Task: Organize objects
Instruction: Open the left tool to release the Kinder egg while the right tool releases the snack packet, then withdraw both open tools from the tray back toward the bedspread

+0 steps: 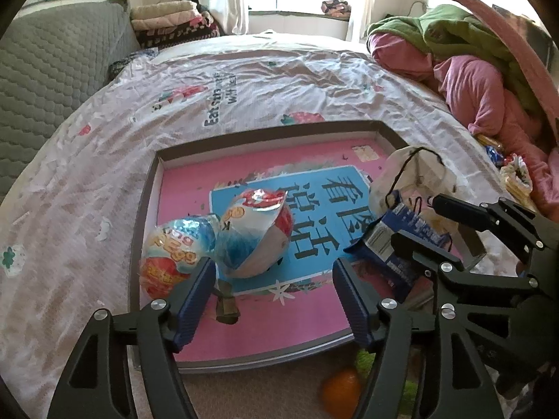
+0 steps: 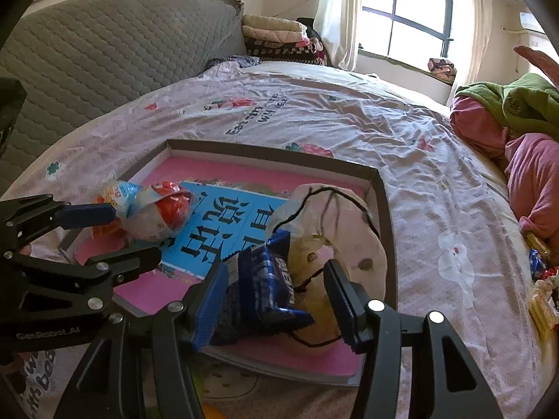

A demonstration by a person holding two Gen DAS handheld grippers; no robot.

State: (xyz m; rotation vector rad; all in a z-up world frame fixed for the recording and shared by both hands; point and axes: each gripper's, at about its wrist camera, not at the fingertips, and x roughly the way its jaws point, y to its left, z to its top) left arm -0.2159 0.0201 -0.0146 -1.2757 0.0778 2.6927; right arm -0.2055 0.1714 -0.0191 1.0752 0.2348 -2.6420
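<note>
A shallow box lid with a pink and blue printed floor (image 1: 181, 188) (image 2: 335, 167) lies on the bed. In it lie two shiny snack bags (image 1: 251, 234) (image 2: 157, 216), a dark blue snack packet (image 1: 394, 244) (image 2: 269, 286) and a pale drawstring pouch (image 1: 405, 174) (image 2: 335, 230). My left gripper (image 1: 276, 293) is open over the lid's near edge, its left finger beside the snack bags. My right gripper (image 2: 276, 300) is open, its fingers on either side of the blue packet; it also shows in the left wrist view (image 1: 419, 220).
A pile of pink and green clothes (image 1: 471, 63) (image 2: 517, 132) lies at the bed's right side, with small wrapped snacks (image 1: 510, 167) (image 2: 541, 279) below it. A grey quilted headboard (image 1: 52, 70) stands left. An orange (image 1: 340, 389) lies near the front edge.
</note>
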